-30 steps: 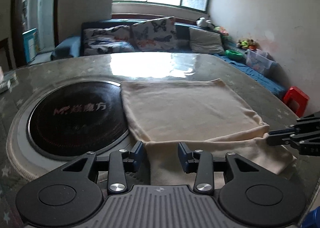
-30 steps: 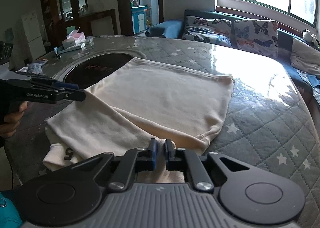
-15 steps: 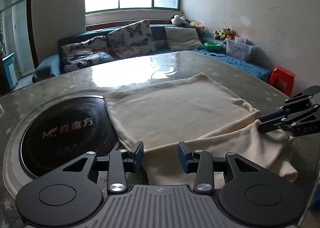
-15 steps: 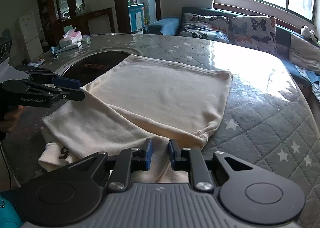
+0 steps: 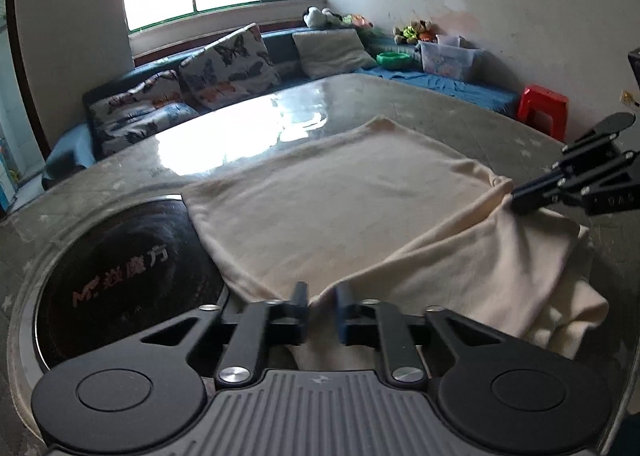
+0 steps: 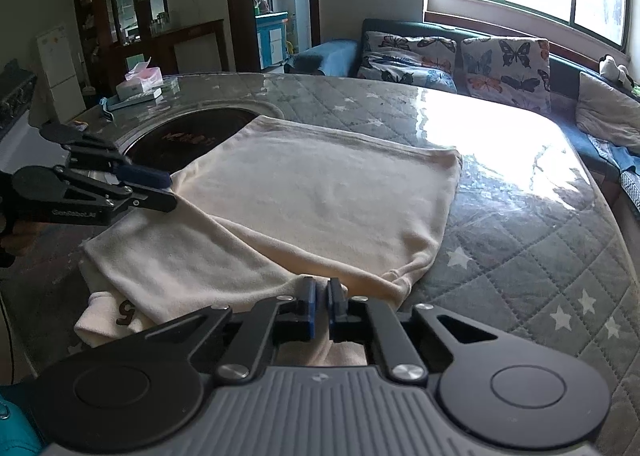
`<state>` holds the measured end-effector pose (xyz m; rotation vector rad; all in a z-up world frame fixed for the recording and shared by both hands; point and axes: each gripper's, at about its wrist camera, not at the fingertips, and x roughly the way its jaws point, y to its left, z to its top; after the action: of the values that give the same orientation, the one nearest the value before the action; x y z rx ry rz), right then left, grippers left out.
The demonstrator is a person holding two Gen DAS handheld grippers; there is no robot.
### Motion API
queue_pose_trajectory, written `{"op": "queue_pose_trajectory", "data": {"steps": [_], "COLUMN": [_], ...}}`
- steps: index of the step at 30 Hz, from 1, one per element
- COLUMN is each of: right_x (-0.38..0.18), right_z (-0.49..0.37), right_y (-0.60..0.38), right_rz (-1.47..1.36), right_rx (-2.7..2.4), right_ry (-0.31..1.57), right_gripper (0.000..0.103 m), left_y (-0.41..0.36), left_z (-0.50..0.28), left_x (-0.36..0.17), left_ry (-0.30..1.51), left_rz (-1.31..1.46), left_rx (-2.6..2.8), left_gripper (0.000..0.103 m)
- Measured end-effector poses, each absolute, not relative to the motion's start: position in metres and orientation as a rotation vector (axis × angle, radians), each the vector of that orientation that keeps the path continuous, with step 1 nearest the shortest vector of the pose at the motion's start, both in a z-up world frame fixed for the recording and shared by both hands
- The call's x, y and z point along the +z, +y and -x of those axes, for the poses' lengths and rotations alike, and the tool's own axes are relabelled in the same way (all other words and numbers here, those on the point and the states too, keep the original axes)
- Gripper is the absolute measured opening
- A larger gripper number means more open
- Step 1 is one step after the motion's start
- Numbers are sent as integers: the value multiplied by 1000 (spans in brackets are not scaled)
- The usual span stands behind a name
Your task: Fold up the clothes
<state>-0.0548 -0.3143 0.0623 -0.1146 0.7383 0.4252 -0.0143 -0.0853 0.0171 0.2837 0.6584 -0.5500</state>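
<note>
Both handheld grippers, left gripper [image 5: 322,306] and right gripper [image 6: 319,306], have their jaws pinched on the near fold edge of a cream knit garment [image 6: 312,195]. It lies partly folded on the quilted, glass-topped grey table [image 6: 520,223], its long axis running toward the window; further folds appear to remain.

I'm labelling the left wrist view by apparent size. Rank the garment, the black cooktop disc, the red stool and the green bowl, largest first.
1. Garment
2. Cooktop disc
3. Red stool
4. Green bowl

Stool and bowl sit far back, so their true sizes are unsure.
</note>
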Motion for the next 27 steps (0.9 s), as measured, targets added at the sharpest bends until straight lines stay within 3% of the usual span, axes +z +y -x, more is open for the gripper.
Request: {"op": "queue_pose_trajectory", "data": {"steps": [1,12,18,27], "right_x": [64,63,57,65], "right_z": [56,51,47,71], "right_y": [-314,-313,-315,-300], "right_rz": [117,99,86,187], "right_rx": [424,395,365,476], "right_ry": [731,695,715,729], "right_gripper": [4,4,11,13], "left_y": [-85,-71,-69,-83], "left_z": [15,13,15,51], "left_x": [17,16,21,25], "left_ry": [655,657,647,635], "left_rz": [-285,-223,-229,-247], "left_rx": [-545,-463,-437,-567], "left_gripper": [4,4,20,20]}}
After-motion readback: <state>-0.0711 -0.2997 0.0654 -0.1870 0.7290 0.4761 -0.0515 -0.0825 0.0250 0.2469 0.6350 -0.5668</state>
